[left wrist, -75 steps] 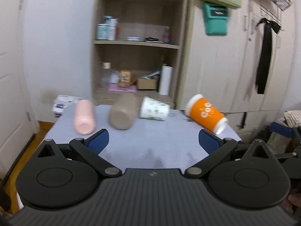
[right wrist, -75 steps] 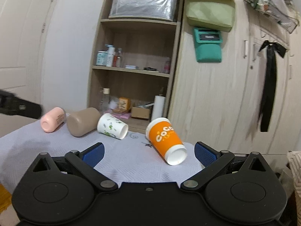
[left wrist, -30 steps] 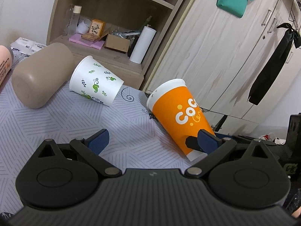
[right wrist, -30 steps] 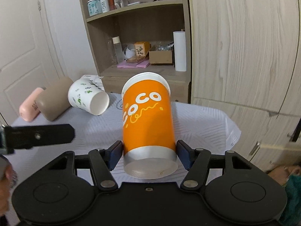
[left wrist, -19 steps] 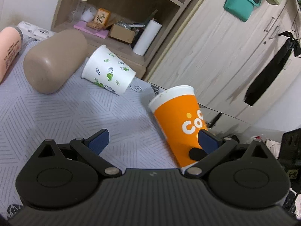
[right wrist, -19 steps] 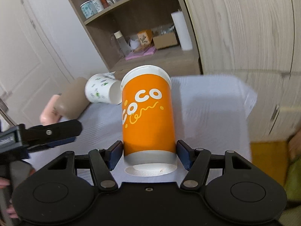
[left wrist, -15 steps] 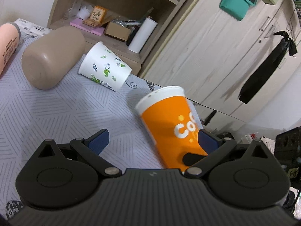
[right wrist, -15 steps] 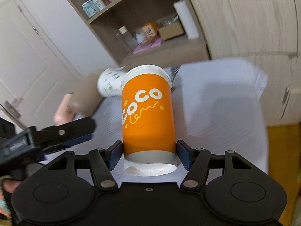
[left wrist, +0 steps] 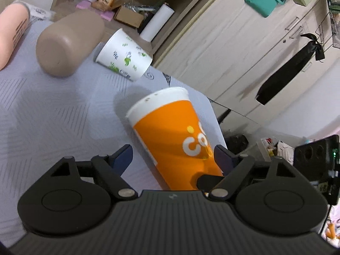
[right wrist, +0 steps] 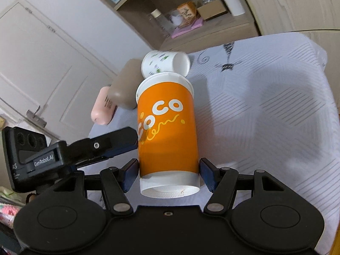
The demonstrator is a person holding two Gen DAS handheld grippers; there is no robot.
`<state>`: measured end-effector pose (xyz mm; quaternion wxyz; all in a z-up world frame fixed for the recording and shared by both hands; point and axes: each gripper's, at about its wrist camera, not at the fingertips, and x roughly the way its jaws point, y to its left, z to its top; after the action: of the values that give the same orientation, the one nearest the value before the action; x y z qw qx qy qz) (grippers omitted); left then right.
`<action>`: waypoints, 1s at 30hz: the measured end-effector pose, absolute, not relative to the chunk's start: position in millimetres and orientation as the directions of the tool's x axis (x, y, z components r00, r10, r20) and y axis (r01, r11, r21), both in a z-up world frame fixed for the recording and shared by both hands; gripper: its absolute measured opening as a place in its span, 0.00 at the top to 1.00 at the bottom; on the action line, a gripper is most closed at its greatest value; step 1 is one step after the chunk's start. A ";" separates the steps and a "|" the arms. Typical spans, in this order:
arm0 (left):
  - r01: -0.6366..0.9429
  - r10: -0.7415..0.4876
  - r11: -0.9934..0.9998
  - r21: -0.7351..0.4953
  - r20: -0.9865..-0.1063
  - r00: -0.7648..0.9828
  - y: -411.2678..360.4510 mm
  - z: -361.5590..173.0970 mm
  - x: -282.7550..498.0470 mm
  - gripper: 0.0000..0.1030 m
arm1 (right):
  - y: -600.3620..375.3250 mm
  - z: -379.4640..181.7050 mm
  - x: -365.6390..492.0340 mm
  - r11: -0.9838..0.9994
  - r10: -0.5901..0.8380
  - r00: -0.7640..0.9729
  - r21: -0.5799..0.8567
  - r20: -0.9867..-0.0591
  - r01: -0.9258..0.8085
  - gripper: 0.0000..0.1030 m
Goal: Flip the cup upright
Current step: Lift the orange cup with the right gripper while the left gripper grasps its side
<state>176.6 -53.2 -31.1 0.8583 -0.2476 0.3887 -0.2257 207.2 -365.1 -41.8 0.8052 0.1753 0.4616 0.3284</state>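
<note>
My right gripper [right wrist: 169, 173] is shut on the orange paper cup [right wrist: 167, 131], gripping it near its white base and holding it above the cloth-covered table [right wrist: 265, 116], its mouth pointing away from the camera. In the left wrist view the same cup [left wrist: 174, 136] sits between the fingers of my open left gripper [left wrist: 173, 158], without clear contact. The left gripper also shows in the right wrist view [right wrist: 70, 150], just left of the cup. A white leaf-print cup [left wrist: 124, 56], a brown tumbler [left wrist: 68, 44] and a pink tumbler [left wrist: 11, 34] lie on their sides.
A wooden shelf unit [left wrist: 131, 6] with a box and paper roll stands behind the table. Wardrobe doors [left wrist: 244, 48] are to the right, with a black ribbon hanging. The table's right edge [left wrist: 214, 114] drops to a cluttered floor.
The right gripper has lifted and tilted the orange cup over the table. The left gripper has moved in so its fingers now straddle the cup.
</note>
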 end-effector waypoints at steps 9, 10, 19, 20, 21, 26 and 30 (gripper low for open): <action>0.129 -0.571 0.761 -0.635 -0.563 0.598 -29.6 -39.3 173.7 0.35 | -324.0 -47.9 195.3 0.743 0.660 0.337 0.518 -0.672 -0.425 0.34; 0.128 -0.574 0.757 -0.641 -0.558 0.599 -27.3 -39.6 173.1 0.36 | -321.6 -48.3 194.9 0.741 0.661 0.331 0.518 -0.673 -0.426 0.34; 0.184 -0.575 0.779 -0.599 -0.567 0.590 -11.3 -32.0 169.1 0.38 | -300.7 -52.2 187.4 0.676 0.713 0.229 0.565 -0.663 -0.473 0.29; 0.185 -0.588 0.771 -0.610 -0.568 0.576 -8.7 -34.5 169.9 0.38 | -298.7 -54.5 188.1 0.673 0.716 0.220 0.571 -0.663 -0.471 0.28; 0.188 -0.596 0.766 -0.615 -0.570 0.565 -7.0 -36.9 170.1 0.38 | -295.3 -55.8 187.7 0.672 0.714 0.212 0.567 -0.667 -0.477 0.24; 0.204 -0.591 0.775 -0.598 -0.571 0.569 -2.4 -35.6 166.8 0.35 | -290.2 -45.7 186.6 0.657 0.717 0.221 0.535 -0.661 -0.531 0.15; 0.227 -0.601 0.772 -0.594 -0.565 0.566 0.7 -32.9 167.4 0.23 | -296.0 -33.0 190.6 0.659 0.715 0.264 0.497 -0.647 -0.564 0.10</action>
<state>167.4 0.7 -32.9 0.8531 -0.2348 0.3977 -0.2427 190.6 -296.0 -33.0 0.7906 0.0833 0.4520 0.4046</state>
